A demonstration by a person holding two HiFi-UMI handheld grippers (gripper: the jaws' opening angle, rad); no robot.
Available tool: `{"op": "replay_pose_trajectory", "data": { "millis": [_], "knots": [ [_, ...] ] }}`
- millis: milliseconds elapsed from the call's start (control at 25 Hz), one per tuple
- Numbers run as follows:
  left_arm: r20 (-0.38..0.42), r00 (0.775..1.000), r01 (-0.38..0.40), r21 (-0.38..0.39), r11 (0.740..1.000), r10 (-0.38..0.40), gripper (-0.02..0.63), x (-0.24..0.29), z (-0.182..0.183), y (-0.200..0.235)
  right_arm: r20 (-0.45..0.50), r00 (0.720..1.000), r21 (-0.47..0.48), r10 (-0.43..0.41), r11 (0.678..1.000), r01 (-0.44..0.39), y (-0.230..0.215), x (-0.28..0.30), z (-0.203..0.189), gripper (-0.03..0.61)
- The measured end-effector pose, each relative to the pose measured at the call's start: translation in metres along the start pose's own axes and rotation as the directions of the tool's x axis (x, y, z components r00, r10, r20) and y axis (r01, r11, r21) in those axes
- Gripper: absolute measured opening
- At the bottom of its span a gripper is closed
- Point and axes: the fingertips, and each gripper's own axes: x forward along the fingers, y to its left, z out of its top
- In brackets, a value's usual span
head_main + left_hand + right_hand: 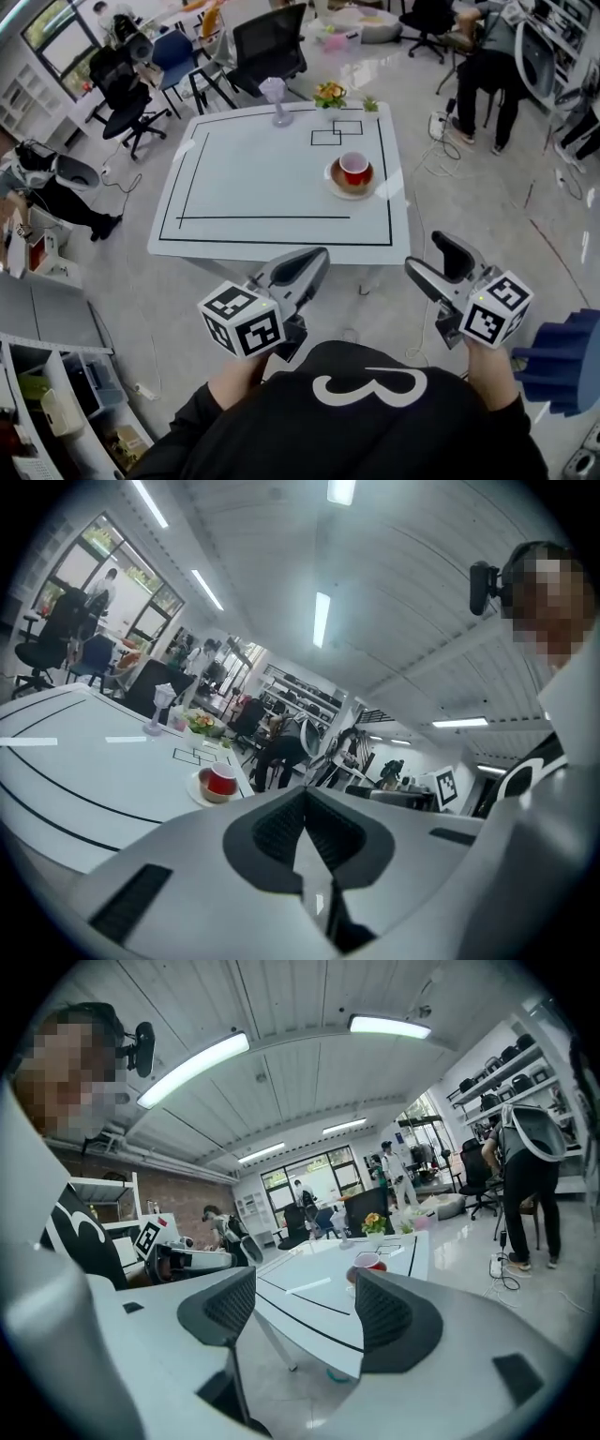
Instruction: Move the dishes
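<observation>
Head view: a person holds two grippers over the floor, just short of the near edge of a white table (262,187) in an open office.
Dishes: a red cup (354,167) stands upright on a saucer (334,181) on the table's right side, inside the black outline taped on the top and just nearer than two small taped squares.
Left gripper: the left gripper (305,270) is held in front of the person's chest, pointing toward the table, well apart from the cup.
Left gripper view: the left gripper (305,832) has its ribbed pads pressed together with nothing between them; the red cup (222,779) and the table (75,780) lie beyond, up and to the left.
Right gripper: the right gripper (436,261) is held to the right of the table's near corner, also well apart from the cup.
Right gripper view: the right gripper (300,1312) has its jaws spread wide and empty; only the table (394,1246) edge and the floor show through the gap, with the red cup (367,1262) farther off above the right-hand jaw.
Far edge of table: a small flower pot (330,96) and a pale purple stemmed glass (277,98).
Background: a black office chair (270,47) behind the table; a person (487,66) bends over at upper right.
</observation>
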Motion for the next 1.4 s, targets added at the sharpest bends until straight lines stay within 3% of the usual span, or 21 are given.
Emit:
{"op": "replay_pose_trajectory", "data": {
  "millis": [680,1400],
  "knots": [
    [-0.007,0.998,-0.061,-0.021,0.998,0.061,0.003,0.024,0.008,0.075,-0.077,0.995,0.017,-0.061,0.998,0.063,-0.048,0.062,-0.003,0.289],
    [-0.065,0.99,-0.127,-0.053,0.99,0.124,0.003,0.084,0.03,0.132,-0.149,0.989,0.085,0.014,0.996,-0.002,-0.128,0.171,0.013,0.256]
  ]
}}
